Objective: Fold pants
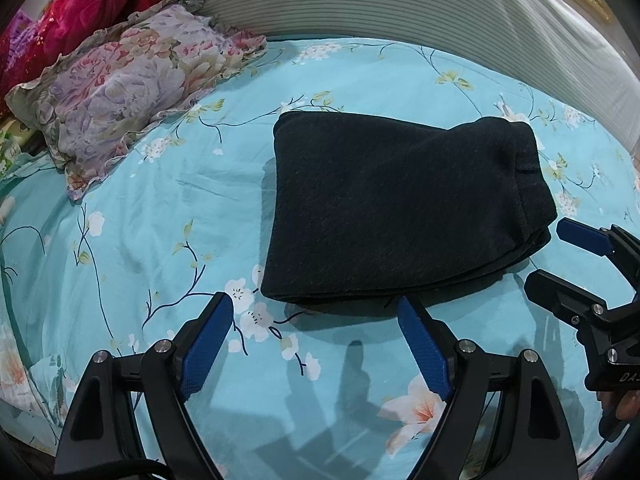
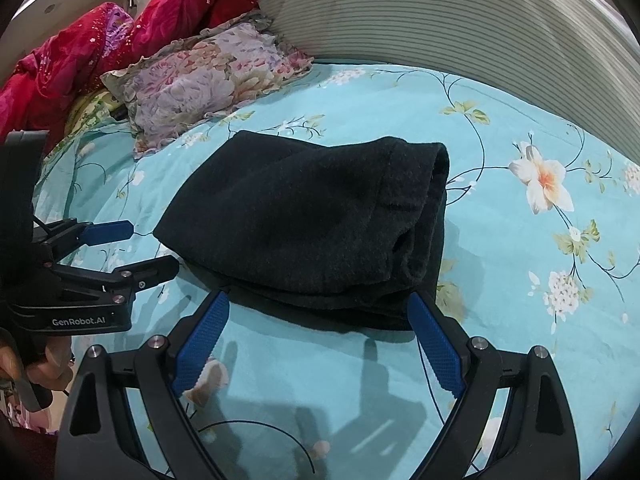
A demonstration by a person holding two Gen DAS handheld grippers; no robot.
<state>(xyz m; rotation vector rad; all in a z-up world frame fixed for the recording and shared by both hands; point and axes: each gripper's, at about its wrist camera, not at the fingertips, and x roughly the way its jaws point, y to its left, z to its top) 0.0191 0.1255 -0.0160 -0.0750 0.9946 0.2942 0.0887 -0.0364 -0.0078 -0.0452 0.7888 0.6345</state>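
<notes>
Dark pants [image 1: 404,208] lie folded into a compact rectangle on a turquoise floral bedsheet [image 1: 160,240]; the right wrist view shows the same bundle [image 2: 312,224] with stacked layers at its right end. My left gripper [image 1: 316,308] hovers just short of the pants' near edge, jaws wide and nothing between them. My right gripper [image 2: 318,302] is likewise open at the near edge, its blue pads [image 2: 434,340] beside the cloth without pressing it. Each gripper shows in the other's view: the right one [image 1: 548,252] at the pants' right end, the left one [image 2: 152,244] at their left.
A floral ruffled pillow [image 1: 128,88] lies at the back left, with a red quilt [image 2: 120,36] heaped behind it. A ribbed grey headboard [image 1: 400,4] runs along the far side. A thin black cable [image 2: 280,432] trails over the sheet near the right gripper.
</notes>
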